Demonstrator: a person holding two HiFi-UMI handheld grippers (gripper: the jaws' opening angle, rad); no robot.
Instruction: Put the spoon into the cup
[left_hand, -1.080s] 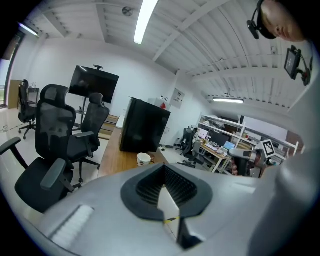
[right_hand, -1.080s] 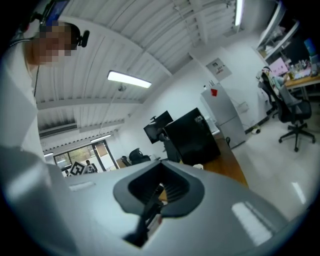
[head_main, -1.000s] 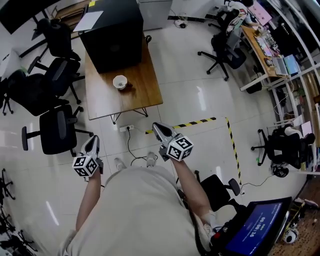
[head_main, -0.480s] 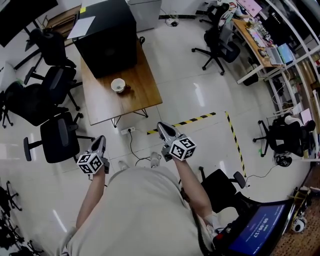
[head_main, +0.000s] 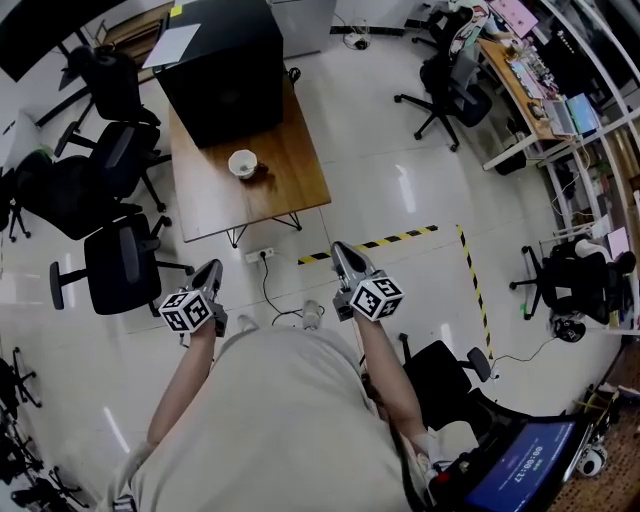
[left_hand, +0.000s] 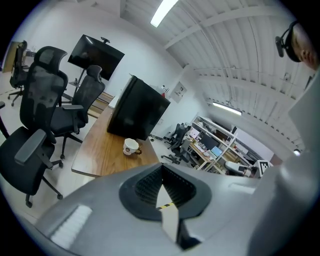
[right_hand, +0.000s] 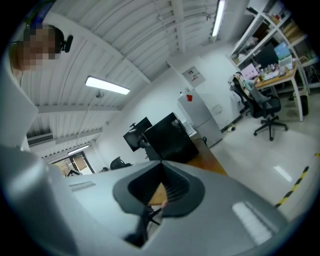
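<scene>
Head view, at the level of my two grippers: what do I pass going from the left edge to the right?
black chair beside the table → left gripper → right gripper → black chair at the far right

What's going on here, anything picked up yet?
Nothing is handled yet. A person stands on the floor short of the wooden table, holding the left gripper and right gripper out in front, both shut and empty. The white cup sits on the table; a small dark thing beside it may be the spoon, but it is too small to tell.
</scene>
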